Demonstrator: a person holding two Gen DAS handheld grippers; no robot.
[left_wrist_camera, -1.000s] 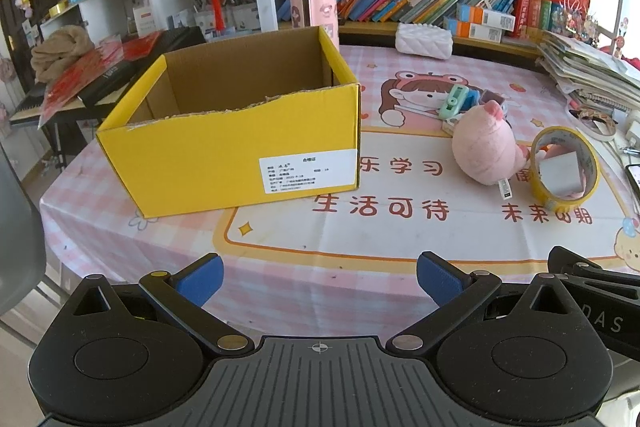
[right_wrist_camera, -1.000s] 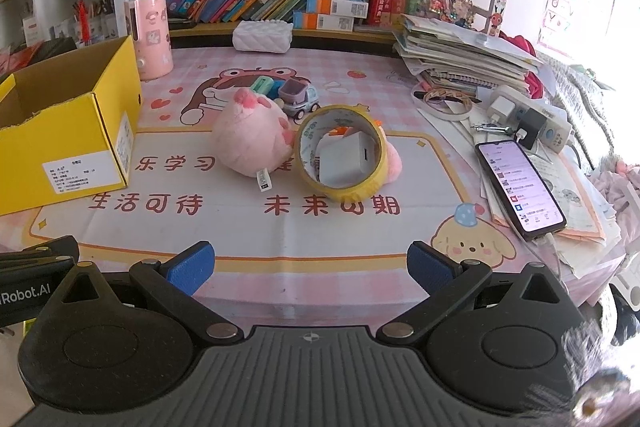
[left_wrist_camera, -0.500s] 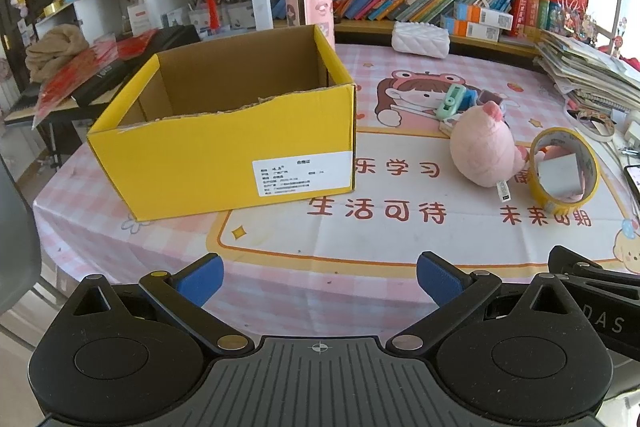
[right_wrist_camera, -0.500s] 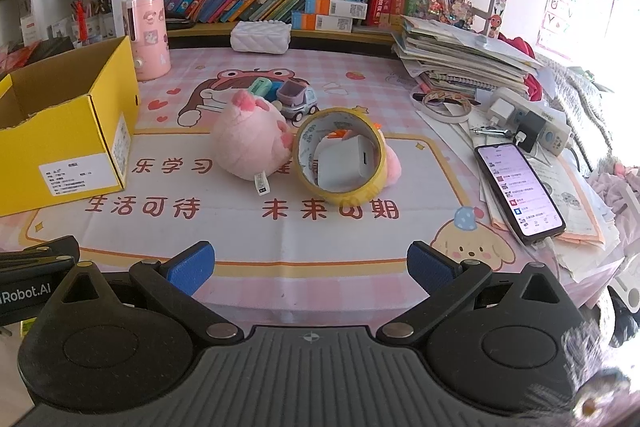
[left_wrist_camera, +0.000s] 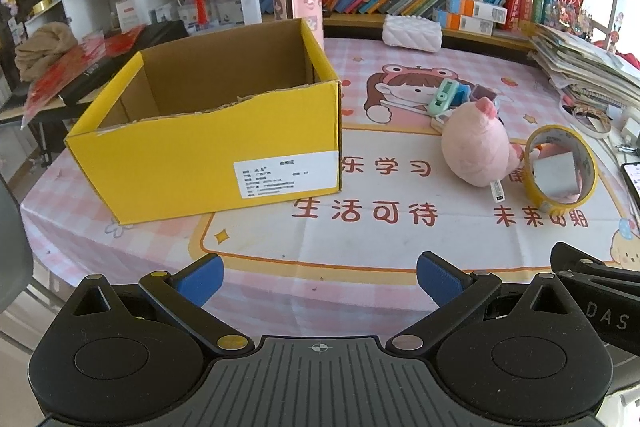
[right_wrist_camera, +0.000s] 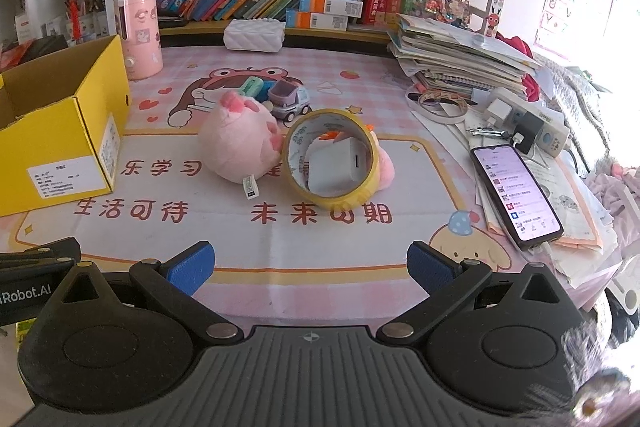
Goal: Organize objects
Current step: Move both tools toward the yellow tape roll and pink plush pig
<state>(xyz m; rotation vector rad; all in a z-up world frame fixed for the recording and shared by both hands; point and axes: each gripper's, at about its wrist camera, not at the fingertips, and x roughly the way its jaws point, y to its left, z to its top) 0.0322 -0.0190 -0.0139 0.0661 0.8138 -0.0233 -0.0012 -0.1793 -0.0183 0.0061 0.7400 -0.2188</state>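
Both tongs sit wide apart w/ nothing between them, low at the near table edge. Left wrist view: our left gripper [left_wrist_camera: 318,275] faces the yellow box [left_wrist_camera: 216,155], open-topped, apparently nothing inside as far as we can see; to its right, well apart, lies the pink plush [left_wrist_camera: 476,151], and just beside that the yellow tape roll [left_wrist_camera: 560,167] stands on edge w/ a white block [left_wrist_camera: 558,175] showing through its ring. Right wrist view: our right gripper [right_wrist_camera: 310,269] points at the plush [right_wrist_camera: 240,151] and tape roll [right_wrist_camera: 330,165], which touch; a toy truck [right_wrist_camera: 288,101] sits behind them, a phone [right_wrist_camera: 516,191] off to the right. We reckon the plush is light, soft, squashy, so pinch across its round body, not the tag. Tape looks stiff and slick, may roll; grip thru the rim.
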